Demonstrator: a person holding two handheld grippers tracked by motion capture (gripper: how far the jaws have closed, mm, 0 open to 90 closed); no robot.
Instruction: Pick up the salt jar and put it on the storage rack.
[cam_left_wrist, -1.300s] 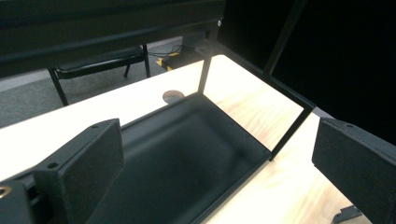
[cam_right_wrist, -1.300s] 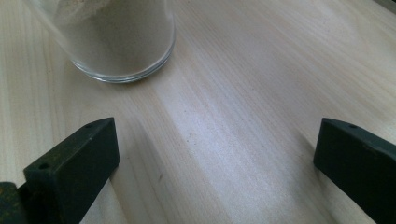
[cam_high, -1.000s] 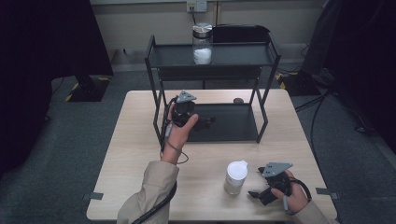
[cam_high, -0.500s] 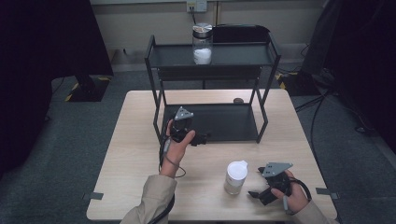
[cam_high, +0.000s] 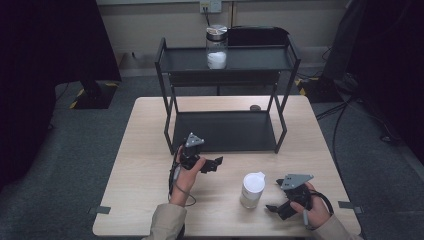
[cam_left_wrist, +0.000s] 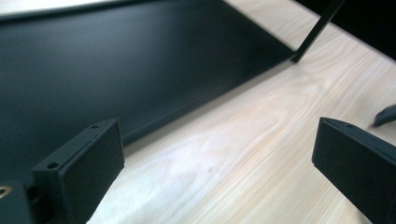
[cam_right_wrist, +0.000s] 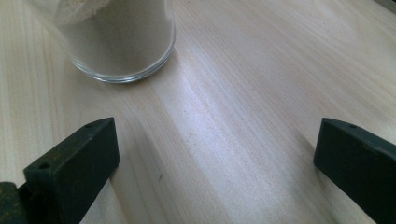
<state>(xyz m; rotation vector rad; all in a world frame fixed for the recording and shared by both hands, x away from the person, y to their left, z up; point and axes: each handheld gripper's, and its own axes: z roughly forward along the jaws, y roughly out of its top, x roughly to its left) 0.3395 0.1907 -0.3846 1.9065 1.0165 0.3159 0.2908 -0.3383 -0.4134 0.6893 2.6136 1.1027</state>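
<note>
A glass jar with a white lid (cam_high: 252, 189) stands on the wooden table (cam_high: 145, 150) near the front; its base, holding pale powder (cam_right_wrist: 123, 42), shows in the right gripper view. My right gripper (cam_high: 273, 207) (cam_right_wrist: 217, 149) rests just right of this jar, open and holding nothing, its jaws pointing toward the jar. My left gripper (cam_high: 215, 163) (cam_left_wrist: 217, 154) is open and hovers over the table just in front of the black rack's lower shelf (cam_left_wrist: 116, 65). A second glass jar with a metal lid (cam_high: 216, 47) stands on the rack's top shelf (cam_high: 260, 57).
The black two-tier rack (cam_high: 170, 100) takes up the back half of the table. A black box (cam_high: 260, 36) sits behind the jar on the top shelf. A small dark object (cam_high: 255, 107) lies on the table behind the rack.
My left gripper has drawn back from the lower shelf toward the person. The right gripper and the jar on the table have not moved.
</note>
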